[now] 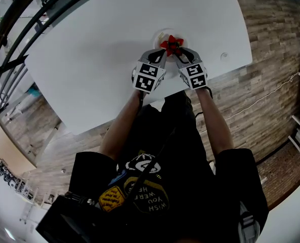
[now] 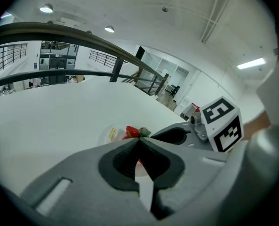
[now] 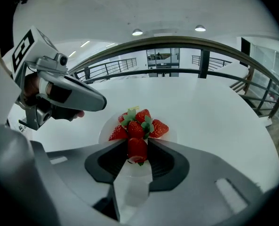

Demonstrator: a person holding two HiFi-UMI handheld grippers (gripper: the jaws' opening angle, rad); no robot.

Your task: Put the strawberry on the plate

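the right gripper (image 3: 137,141) is clamped on a strawberry (image 3: 137,149), with the dark pads pressing the fruit from both sides and its green leaf end pointing down toward the camera. this strawberry sits at the near edge of the plate (image 3: 171,133), just in front of the other strawberries (image 3: 141,121) piled in the middle of it; whether it touches the plate cannot be told. the left gripper (image 2: 138,139) has its jaws closed tip to tip with nothing between them, and it hangs just beside the plate on the left, close to the right gripper but apart from it. from the head view both grippers angle down and converge on the red pile, with their marker cubes (image 1: 148,76) toward the person's forearms. the plate is small, round and white, and it rests near the edge of a large white table (image 1: 89,59). dark railings (image 3: 177,44) curve behind the table, and a wood-plank floor (image 1: 271,85) lies beyond its edge.
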